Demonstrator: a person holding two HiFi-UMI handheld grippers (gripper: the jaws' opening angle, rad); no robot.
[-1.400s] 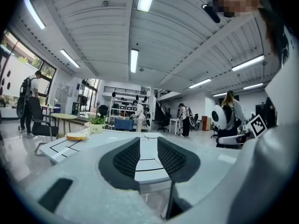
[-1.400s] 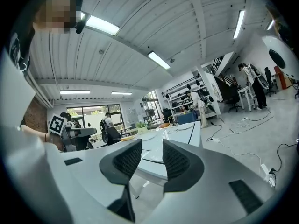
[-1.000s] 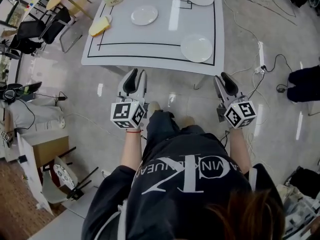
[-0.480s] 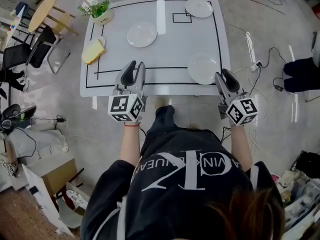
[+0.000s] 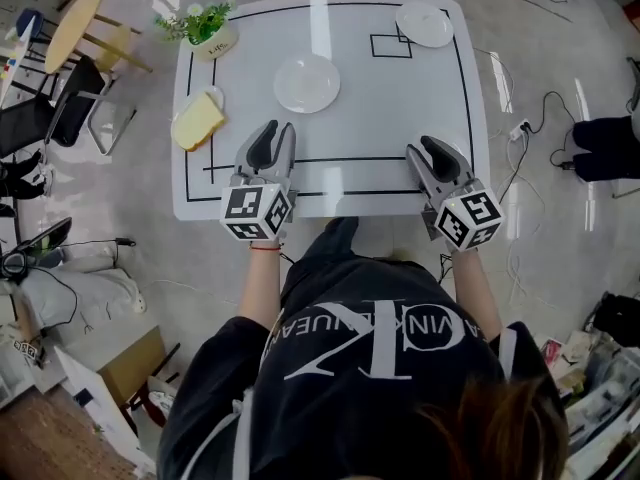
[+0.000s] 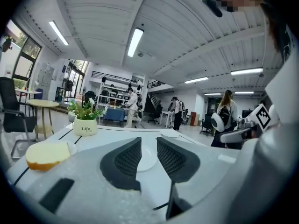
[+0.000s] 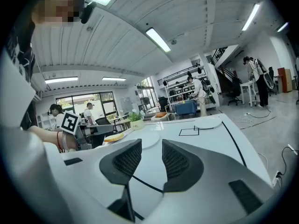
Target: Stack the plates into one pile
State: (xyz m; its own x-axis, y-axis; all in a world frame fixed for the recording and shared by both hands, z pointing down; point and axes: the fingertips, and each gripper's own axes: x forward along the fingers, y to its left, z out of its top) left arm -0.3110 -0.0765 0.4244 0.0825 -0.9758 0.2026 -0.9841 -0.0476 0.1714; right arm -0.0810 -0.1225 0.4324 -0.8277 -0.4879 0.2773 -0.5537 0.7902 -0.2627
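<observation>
Two white plates show on the white table (image 5: pixel 345 118): one left of centre (image 5: pixel 307 82) and one at the far right corner (image 5: pixel 424 24). My left gripper (image 5: pixel 272 133) is over the near left part of the table, open and empty, pointing at the centre plate (image 6: pixel 145 158), which lies well ahead of its jaws. My right gripper (image 5: pixel 430 148) is over the near right part, also open and empty. In the right gripper view the centre plate (image 7: pixel 145 140) lies ahead to the left and the far plate (image 7: pixel 208 122) ahead to the right.
A yellow block (image 5: pixel 199 120) lies at the table's left and a potted plant (image 5: pixel 205 28) stands at its far left corner. Black lines and a small rectangle (image 5: pixel 391 45) mark the top. Chairs (image 5: pixel 60 98) stand left; cables (image 5: pixel 520 128) run along the floor right.
Both grippers have moved forward from short of the table to above its near edge. The plate seen near the front right has gone under the right gripper.
</observation>
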